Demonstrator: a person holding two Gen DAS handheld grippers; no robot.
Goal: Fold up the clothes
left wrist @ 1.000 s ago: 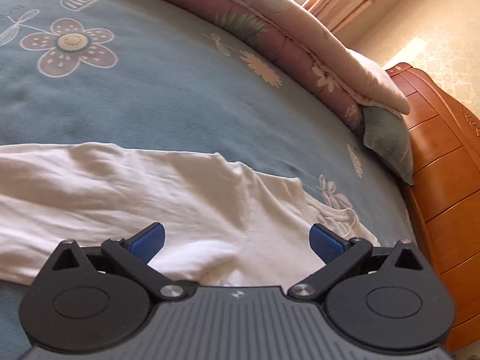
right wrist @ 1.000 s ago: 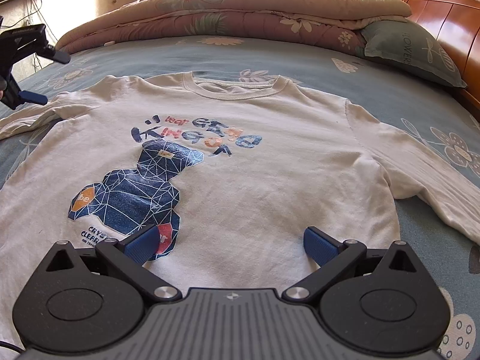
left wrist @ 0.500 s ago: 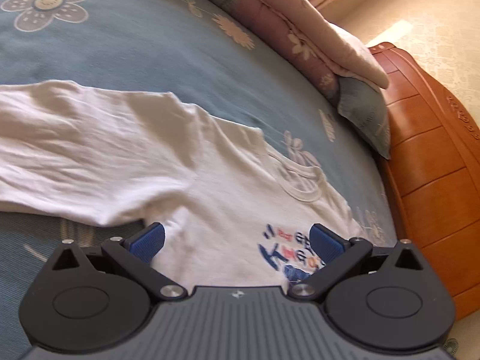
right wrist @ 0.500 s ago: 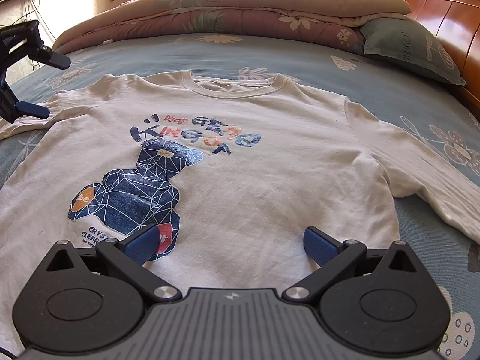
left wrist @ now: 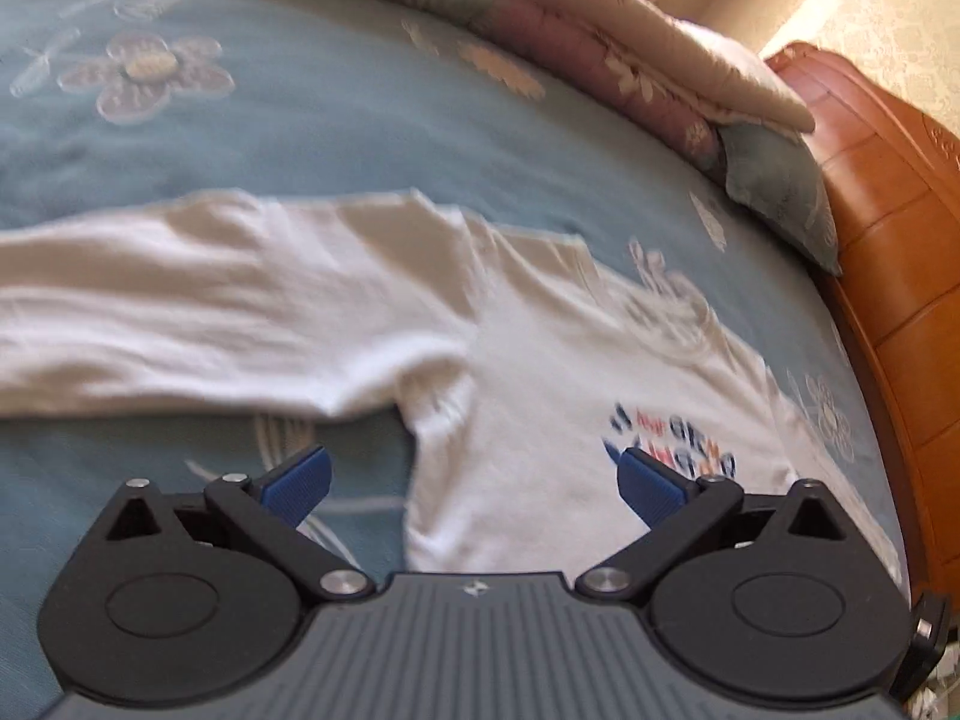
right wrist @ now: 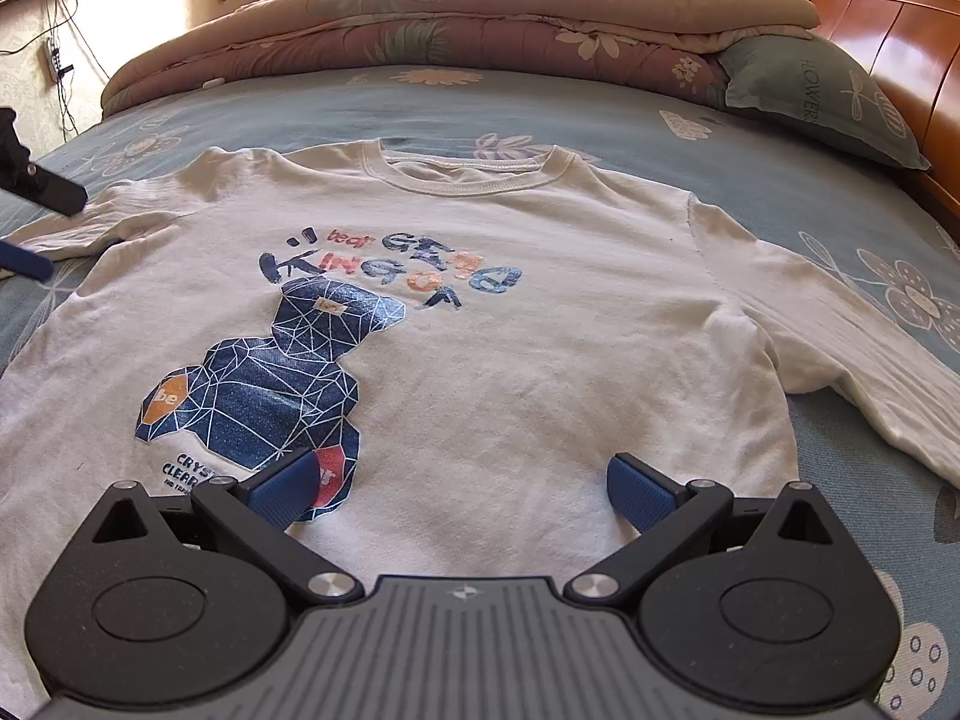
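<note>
A white long-sleeved shirt [right wrist: 540, 324] with a blue bear print lies flat, face up, on the blue flowered bed [right wrist: 780, 180], sleeves spread out. My right gripper [right wrist: 462, 489] is open and empty, just above the shirt's lower front. My left gripper [left wrist: 474, 480] is open and empty, above the shirt's side below the armpit, with its sleeve [left wrist: 210, 312] stretching to the left. The left gripper also shows in the right wrist view [right wrist: 30, 222] at the far left edge, beside the sleeve.
A rolled pink flowered quilt [right wrist: 456, 36] lies across the far end of the bed. A grey-green pillow [right wrist: 816, 96] leans on the orange wooden headboard [right wrist: 900, 42] at the right. A window with curtains is behind the quilt.
My left gripper has drawn back from over the sleeve and chest to the shirt's side edge, and has slid toward the left edge of the right wrist view. The right gripper has barely moved.
</note>
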